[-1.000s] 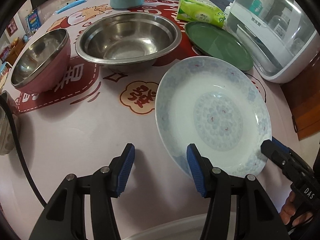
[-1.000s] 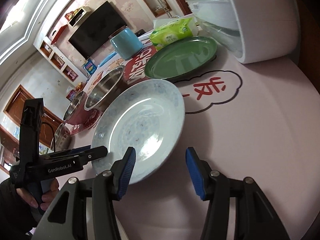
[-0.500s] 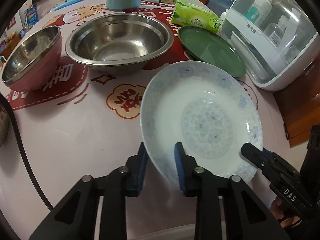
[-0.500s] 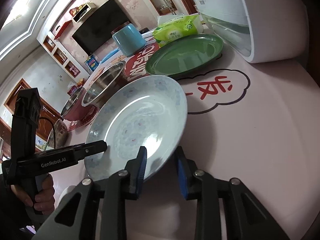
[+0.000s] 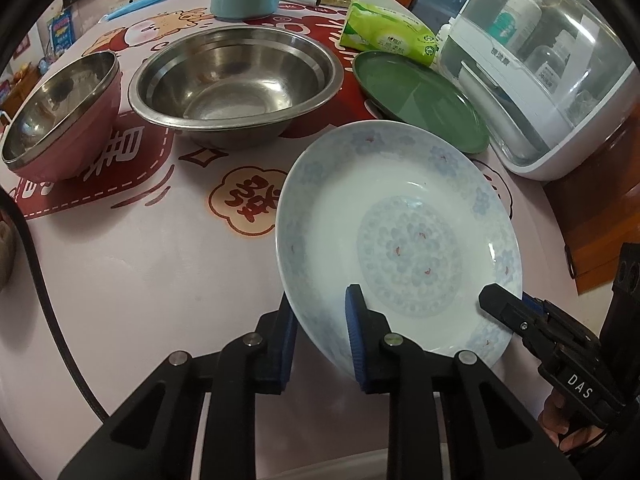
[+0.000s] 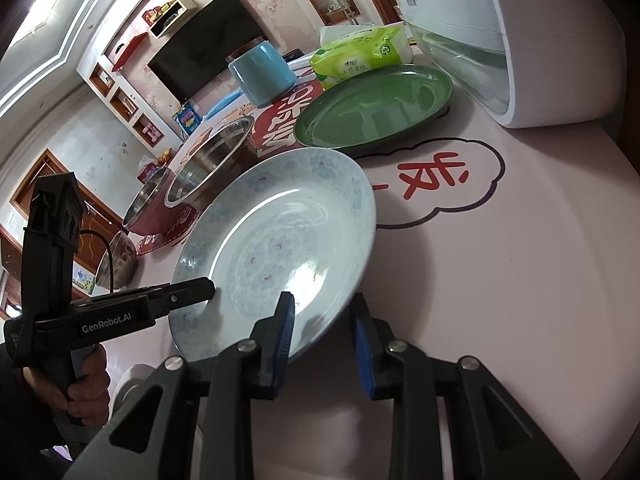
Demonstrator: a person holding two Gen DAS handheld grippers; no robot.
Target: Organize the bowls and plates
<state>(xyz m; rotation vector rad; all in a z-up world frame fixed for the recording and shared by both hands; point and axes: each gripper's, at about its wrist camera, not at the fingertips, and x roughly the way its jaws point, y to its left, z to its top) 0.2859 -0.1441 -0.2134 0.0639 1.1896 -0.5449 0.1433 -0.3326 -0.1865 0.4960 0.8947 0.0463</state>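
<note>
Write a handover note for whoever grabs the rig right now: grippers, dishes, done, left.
Left gripper: shut on the near rim of the white plate.
Right gripper: shut on the same plate's rim, at another spot.
Dishes: white plate at the table's near edge, green plate behind it, big steel bowl and pink bowl further left, each standing apart.
Done: plate gripped by both; nothing stacked.
Left: probably lift the plate, stack plates together, then nest the bowls.

We are seeing even, soft daylight; glare is streaking the white plate (image 6: 276,248) and the steel bowl (image 5: 236,80). Fisheye bending is curving the worktop (image 5: 120,264), and dark vignetting is ringing both frames.
</note>
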